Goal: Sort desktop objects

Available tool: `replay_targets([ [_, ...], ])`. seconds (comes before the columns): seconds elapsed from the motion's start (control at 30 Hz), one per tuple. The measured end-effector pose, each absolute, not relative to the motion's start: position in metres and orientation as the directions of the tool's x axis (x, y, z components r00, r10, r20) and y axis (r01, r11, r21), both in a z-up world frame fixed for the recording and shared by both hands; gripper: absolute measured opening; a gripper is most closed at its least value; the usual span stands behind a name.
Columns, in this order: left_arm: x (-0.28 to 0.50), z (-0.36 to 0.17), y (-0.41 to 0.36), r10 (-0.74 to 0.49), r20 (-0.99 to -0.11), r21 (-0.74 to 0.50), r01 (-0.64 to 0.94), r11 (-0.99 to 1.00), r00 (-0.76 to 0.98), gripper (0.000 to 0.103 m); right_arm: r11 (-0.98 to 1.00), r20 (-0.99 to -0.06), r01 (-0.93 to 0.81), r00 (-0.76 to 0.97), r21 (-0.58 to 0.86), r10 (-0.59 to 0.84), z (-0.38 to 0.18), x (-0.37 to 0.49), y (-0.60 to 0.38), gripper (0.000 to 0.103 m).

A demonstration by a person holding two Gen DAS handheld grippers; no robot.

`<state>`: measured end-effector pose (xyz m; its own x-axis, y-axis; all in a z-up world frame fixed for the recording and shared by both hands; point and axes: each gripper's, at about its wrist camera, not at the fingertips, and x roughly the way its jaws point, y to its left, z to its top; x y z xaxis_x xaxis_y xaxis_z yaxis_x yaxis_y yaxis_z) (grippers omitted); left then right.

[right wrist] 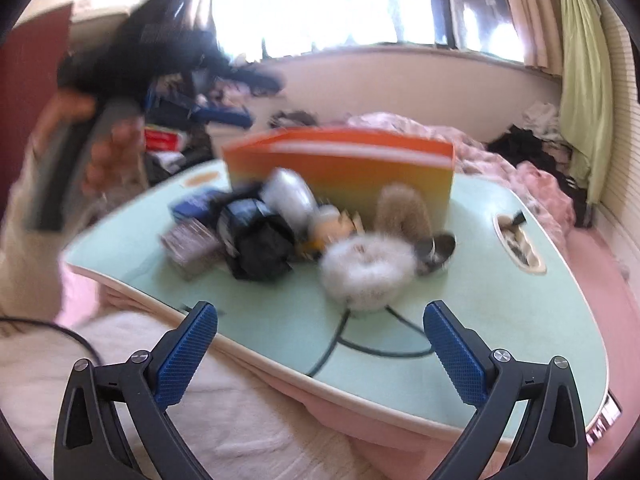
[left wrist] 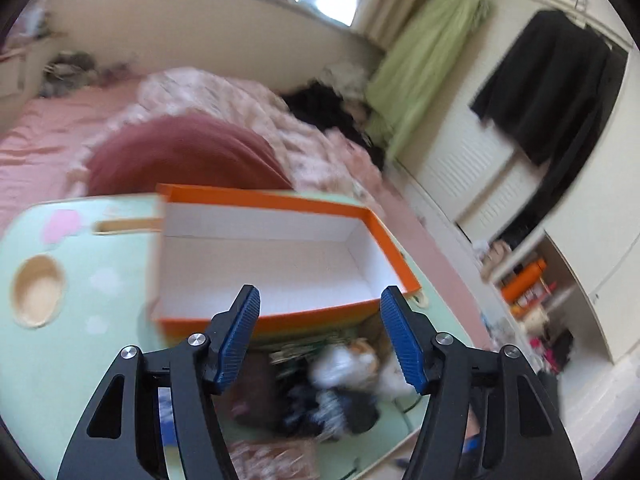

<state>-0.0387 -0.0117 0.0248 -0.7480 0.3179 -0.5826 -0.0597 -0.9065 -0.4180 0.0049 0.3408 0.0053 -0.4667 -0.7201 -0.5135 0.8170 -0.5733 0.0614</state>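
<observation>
Your left gripper (left wrist: 320, 304) hangs with its blue-padded jaws spread wide and holding nothing, above a blurred heap of small objects (left wrist: 336, 384) lying just before the open orange box (left wrist: 280, 256) on the pale green table (left wrist: 80, 320).

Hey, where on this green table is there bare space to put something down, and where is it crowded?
Bare: the green table between the white fluffy item and the right oval cutout, and the inside of the orange box. Crowded: the blurred pile in front of the box.
</observation>
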Motion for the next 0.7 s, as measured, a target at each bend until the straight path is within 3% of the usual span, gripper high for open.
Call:
replay_targets([
  [0.1, -0.015, 0.032, -0.039, 0.198, -0.545, -0.389, 0.037, -0.920, -0.815, 0.075, -0.558, -0.461, 0.813, -0.437, 0.165, -0.773, 0.036, -0.013, 0.357, 0.103],
  [0.17, -0.019, 0.028, -0.058, 0.143, -0.560, -0.408, 0.121, -0.905, -0.816, 0.077, -0.620, -0.495, 0.751, -0.460, 0.227, -0.737, 0.049, -0.043, 0.361, 0.103],
  [0.33, -0.053, 0.006, -0.073, 0.204, -0.586, -0.511, 0.162, -0.844, -0.784, 0.077, -0.644, -0.550, 0.557, -0.355, 0.525, -0.756, 0.044, -0.140, 0.356, 0.103],
  [0.43, -0.077, -0.006, -0.065, 0.213, -0.634, -0.512, 0.197, -0.836, -0.744, 0.077, -0.666, -0.587, 0.525, -0.339, 0.531, -0.735, 0.035, -0.165, 0.334, 0.103],
  [0.57, -0.086, -0.016, -0.062, 0.322, -0.661, -0.559, 0.158, -0.814, -0.678, 0.078, -0.592, -0.580, 0.498, -0.200, 0.634, -0.790, 0.026, -0.185, 0.303, 0.103],
  [0.7, -0.091, -0.001, -0.057, 0.245, -0.665, -0.509, 0.188, -0.840, -0.705, 0.078, -0.684, -0.653, 0.527, -0.284, 0.505, -0.702, 0.040, -0.192, 0.269, 0.103],
])
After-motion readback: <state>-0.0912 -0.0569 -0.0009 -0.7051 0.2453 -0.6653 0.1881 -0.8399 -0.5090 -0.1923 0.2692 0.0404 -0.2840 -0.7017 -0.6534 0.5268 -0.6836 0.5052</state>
